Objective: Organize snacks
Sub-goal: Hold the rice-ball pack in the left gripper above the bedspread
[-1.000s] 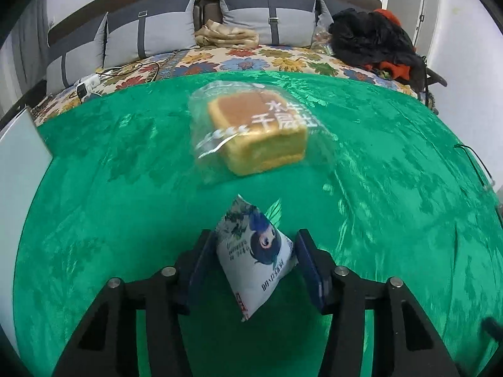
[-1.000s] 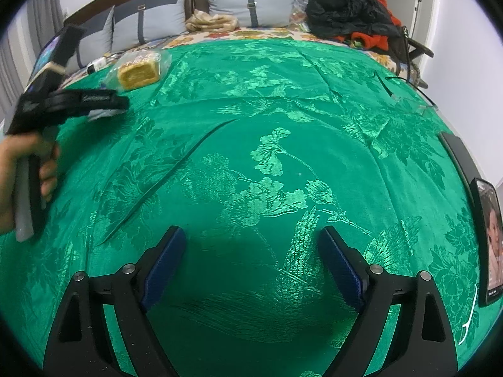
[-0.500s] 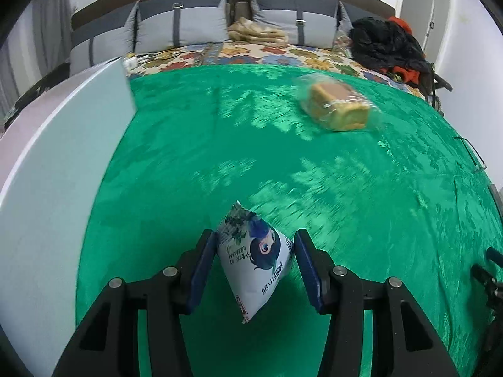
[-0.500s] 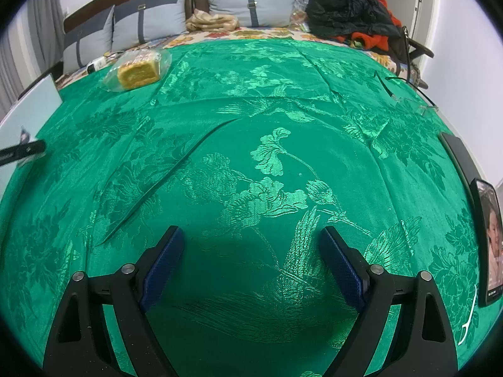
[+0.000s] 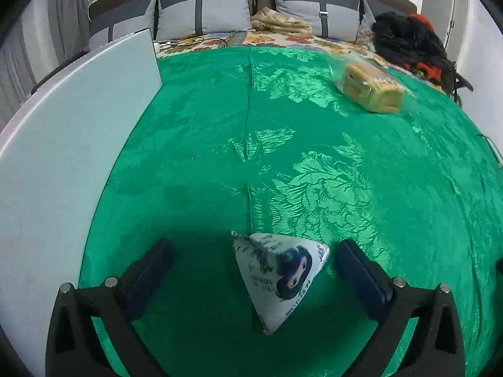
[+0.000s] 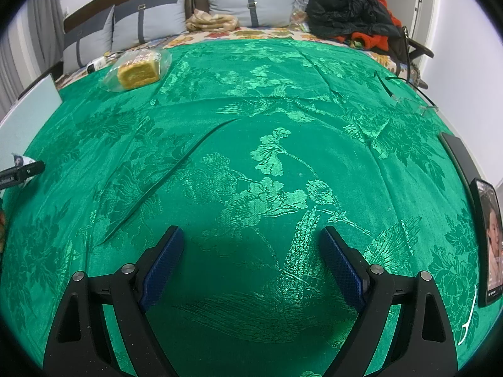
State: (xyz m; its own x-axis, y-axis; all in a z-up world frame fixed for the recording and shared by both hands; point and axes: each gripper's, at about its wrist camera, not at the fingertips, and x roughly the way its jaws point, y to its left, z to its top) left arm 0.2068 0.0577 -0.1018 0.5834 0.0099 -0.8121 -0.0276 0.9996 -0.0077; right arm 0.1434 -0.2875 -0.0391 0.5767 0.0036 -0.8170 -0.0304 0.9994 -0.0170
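Observation:
A small white triangular snack pouch (image 5: 279,278) with a cartoon face lies on the green cloth between the fingers of my left gripper (image 5: 251,260), which is open and clear of it on both sides. A bagged sponge cake (image 5: 372,89) lies far right on the cloth; it also shows in the right wrist view (image 6: 138,69) at the far left. My right gripper (image 6: 251,251) is open and empty over bare cloth. The left gripper's tip (image 6: 22,172) and a corner of the pouch (image 6: 19,159) show at the left edge of the right wrist view.
A pale flat board (image 5: 63,144) lies along the cloth's left side. Grey pillows (image 5: 201,15) and dark clothes (image 5: 408,37) sit at the back. A phone (image 6: 489,238) and glasses (image 6: 411,100) lie at the right edge of the green cloth (image 6: 283,125).
My left gripper swung left with the pouch, came down near the white board and opened, leaving the pouch on the cloth. The right gripper has not moved.

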